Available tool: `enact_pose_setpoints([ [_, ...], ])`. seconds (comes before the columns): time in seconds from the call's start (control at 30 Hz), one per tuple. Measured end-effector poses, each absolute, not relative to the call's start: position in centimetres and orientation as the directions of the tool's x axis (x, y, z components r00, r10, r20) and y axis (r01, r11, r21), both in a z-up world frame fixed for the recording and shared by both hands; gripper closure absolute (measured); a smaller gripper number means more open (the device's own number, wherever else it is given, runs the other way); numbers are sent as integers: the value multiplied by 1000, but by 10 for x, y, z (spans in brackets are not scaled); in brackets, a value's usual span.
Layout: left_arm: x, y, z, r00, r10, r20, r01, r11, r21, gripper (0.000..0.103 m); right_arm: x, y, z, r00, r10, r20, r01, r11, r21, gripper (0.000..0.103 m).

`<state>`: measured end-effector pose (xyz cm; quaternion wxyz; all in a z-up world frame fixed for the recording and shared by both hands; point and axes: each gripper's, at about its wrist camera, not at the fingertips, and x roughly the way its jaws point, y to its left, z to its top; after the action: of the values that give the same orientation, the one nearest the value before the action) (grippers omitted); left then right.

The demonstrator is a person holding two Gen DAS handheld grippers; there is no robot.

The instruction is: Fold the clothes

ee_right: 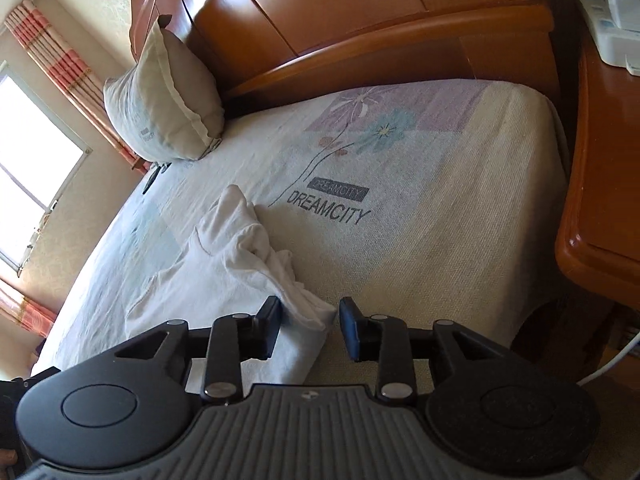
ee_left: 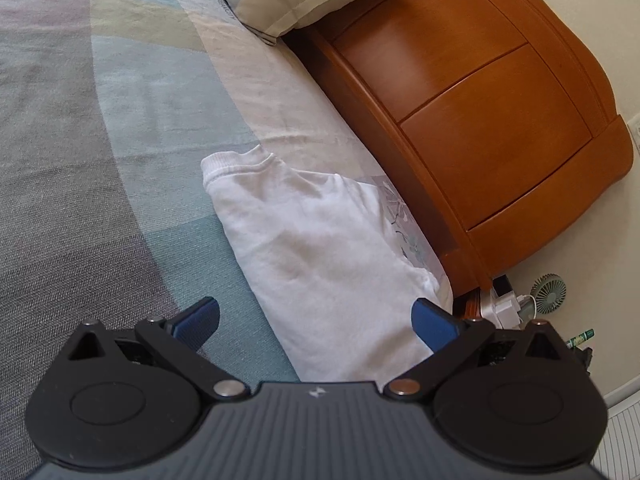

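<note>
A white garment (ee_left: 320, 240) lies in a long folded strip on the bedspread (ee_left: 120, 160), close to the bed's right edge. My left gripper (ee_left: 316, 322) stands open and wide over the strip's near end, one blue pad on each side and neither touching the cloth. In the right wrist view the same garment (ee_right: 224, 272) is bunched into a ridge. Its near corner (ee_right: 316, 314) sits between the pads of my right gripper (ee_right: 310, 328). The left pad is against the cloth, while a narrow gap shows before the right pad, so the jaws are partly open.
A pillow (ee_right: 164, 108) leans on the wooden headboard (ee_right: 360, 20) at the far end. A wooden nightstand (ee_right: 600, 200) stands beside the bed with a white box on it. On the floor are a small green fan (ee_left: 550, 292) and white plugs. A window (ee_right: 28, 152) is on the left.
</note>
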<state>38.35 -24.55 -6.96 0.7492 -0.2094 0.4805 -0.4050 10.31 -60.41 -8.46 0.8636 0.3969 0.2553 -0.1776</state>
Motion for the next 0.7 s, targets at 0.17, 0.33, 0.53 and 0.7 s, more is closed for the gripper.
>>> enact_pose_setpoints([
  [0.17,422,-263,-108,170,-843,-510,263,538,-801,2,102,-616,-66,839,-115,-532,465,659,591,51],
  [0.33,438,-263,-118,191,-885,-425,177,457,-872,2,138,-636,-54,869,62,-491,296,729,617,31],
  [0.53,436,-268,-119,186,-888,-421,180,452,-874,2,240,-681,-70,791,283,-543,210,708,674,26],
  [0.7,444,-267,-120,173,-893,-416,180,444,-878,2,306,-694,-103,658,441,-610,216,666,714,24],
])
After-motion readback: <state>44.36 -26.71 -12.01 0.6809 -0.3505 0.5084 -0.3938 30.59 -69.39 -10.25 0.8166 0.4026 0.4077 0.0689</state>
